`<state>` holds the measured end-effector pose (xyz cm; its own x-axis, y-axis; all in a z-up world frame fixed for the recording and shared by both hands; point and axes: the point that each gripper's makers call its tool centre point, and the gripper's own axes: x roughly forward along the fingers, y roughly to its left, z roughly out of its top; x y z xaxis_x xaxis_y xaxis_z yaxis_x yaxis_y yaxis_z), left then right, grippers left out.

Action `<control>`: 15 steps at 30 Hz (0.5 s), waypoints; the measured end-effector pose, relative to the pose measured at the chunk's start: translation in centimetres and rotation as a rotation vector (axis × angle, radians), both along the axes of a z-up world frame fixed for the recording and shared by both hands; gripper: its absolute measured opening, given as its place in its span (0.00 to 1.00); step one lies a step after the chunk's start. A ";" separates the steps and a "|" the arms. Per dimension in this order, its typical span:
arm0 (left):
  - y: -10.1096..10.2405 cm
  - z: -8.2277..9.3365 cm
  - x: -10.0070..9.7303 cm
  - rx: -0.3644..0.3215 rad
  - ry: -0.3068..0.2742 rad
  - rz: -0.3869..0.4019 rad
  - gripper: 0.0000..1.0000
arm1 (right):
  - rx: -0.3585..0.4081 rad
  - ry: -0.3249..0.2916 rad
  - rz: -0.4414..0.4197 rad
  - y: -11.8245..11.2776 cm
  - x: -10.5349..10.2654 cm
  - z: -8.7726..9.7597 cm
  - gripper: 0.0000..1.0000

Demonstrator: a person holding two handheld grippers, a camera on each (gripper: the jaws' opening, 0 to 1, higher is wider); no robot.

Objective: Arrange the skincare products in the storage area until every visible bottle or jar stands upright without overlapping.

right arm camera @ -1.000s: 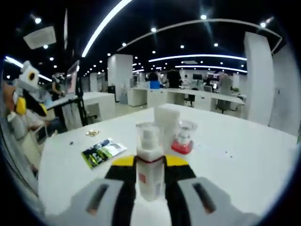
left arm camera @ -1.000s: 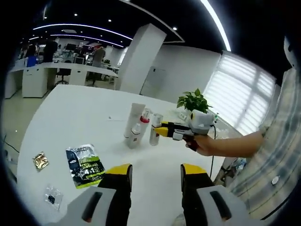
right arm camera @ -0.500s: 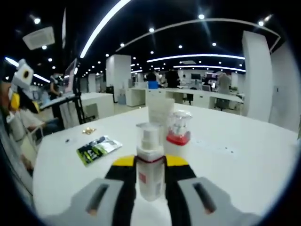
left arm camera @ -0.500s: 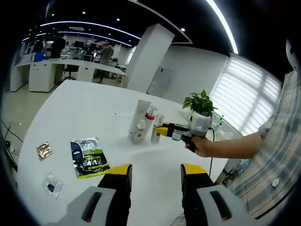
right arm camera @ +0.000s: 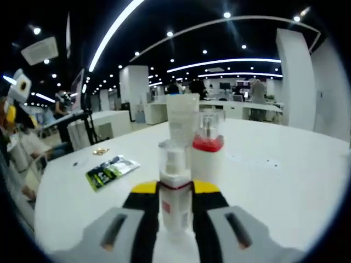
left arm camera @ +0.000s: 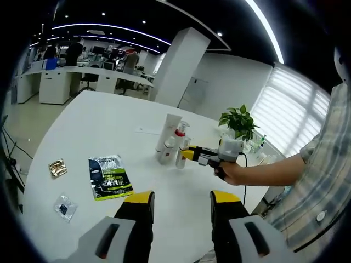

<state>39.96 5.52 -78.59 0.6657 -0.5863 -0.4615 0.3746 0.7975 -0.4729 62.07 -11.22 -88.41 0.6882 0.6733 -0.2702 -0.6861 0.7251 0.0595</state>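
Note:
My right gripper is shut on a white pump bottle with a clear cap, held upright. Just behind the held bottle stand a red-collared pump bottle and a tall white tube. In the left gripper view the right gripper comes in from the right in a person's hand, holding that bottle beside the tube, the red-collared bottle and a small white bottle. My left gripper is open over the near table with nothing between its jaws.
On the white table lie a green-and-black sachet, a small gold packet and a clear packet, all left of the bottles. A potted plant stands at the far right edge. The sachet also lies left of the held bottle.
The right gripper has carried its bottle closer to the red-collared bottle and tube, which now loom larger behind it. The left view has shifted; its jaws stay open.

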 end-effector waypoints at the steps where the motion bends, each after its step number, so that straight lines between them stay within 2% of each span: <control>1: 0.0 0.0 -0.1 -0.004 0.004 0.005 0.42 | 0.003 0.000 -0.001 0.0 0.1 -0.1 0.20; 5: 0.1 -0.4 -0.6 -0.003 0.020 0.015 0.42 | -0.001 0.007 0.009 0.1 0.2 -0.9 0.20; 7: 0.2 -0.6 -0.8 0.004 0.029 0.016 0.41 | -0.035 -0.003 0.004 -0.2 0.3 -1.2 0.20; 9: 0.5 -0.8 -1.0 0.015 0.034 0.023 0.41 | -0.007 0.000 -0.003 -0.3 0.4 -1.1 0.20; 13: 0.7 -0.9 -1.1 0.010 0.044 0.041 0.41 | -0.031 -0.024 0.005 -0.3 0.6 -1.3 0.20; 15: 0.6 -1.0 -1.1 0.015 0.050 0.038 0.41 | -0.007 -0.029 0.001 -0.4 0.5 -1.3 0.20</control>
<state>38.83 6.08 -79.57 0.6632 -0.5540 -0.5032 0.3206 0.8178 -0.4779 62.59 -11.67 -89.73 0.6953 0.6721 -0.2548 -0.6881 0.7248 0.0339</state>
